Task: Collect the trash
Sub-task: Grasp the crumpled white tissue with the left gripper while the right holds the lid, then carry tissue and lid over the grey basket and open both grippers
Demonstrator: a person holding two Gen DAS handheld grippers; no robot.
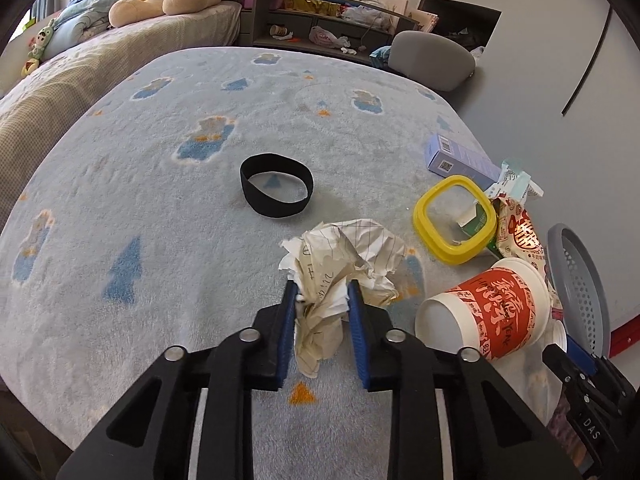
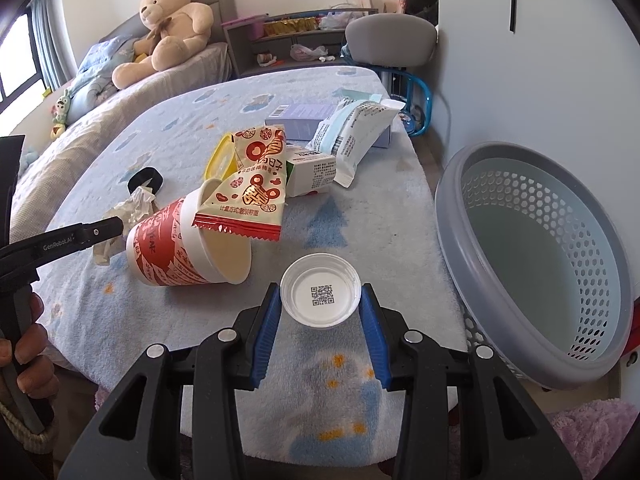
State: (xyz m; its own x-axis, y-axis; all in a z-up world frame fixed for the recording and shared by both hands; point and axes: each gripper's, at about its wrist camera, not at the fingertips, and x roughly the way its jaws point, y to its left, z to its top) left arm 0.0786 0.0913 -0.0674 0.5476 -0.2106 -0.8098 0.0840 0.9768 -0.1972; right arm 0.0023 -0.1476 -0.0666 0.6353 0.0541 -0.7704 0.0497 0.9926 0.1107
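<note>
On the blue fleece surface (image 1: pixel 160 184), left tool (image 1: pixel 321 292) pinches the crumpled paper (image 1: pixel 344 256); right tool (image 2: pixel 320 300) grips the white lid (image 2: pixel 320 290). Gray basket (image 2: pixel 540 264) sits empty beside them, so collecting is barely started, with cup (image 2: pixel 180 248) and wrappers (image 2: pixel 248 196) left.

Lying on the pale blue fleece blanket (image 1: pixel 160 208) are one crumpled ball of lined white paper (image 1: pixel 344 264), one black elastic band loop (image 1: pixel 276 190), one red-and-white paper noodle cup (image 2: pixel 188 240), one yellow square plastic lid (image 1: pixel 456 220), one round white plastic cap (image 2: pixel 320 296), one red-and-cream snack wrapper (image 2: pixel 252 192), one pale purple cardboard box (image 1: pixel 456 160), one small white-and-green carton (image 2: pixel 312 174) and one white-and-blue soft packet (image 2: pixel 356 132). One grey perforated plastic basket (image 2: pixel 536 264) is standing beside them.
</note>
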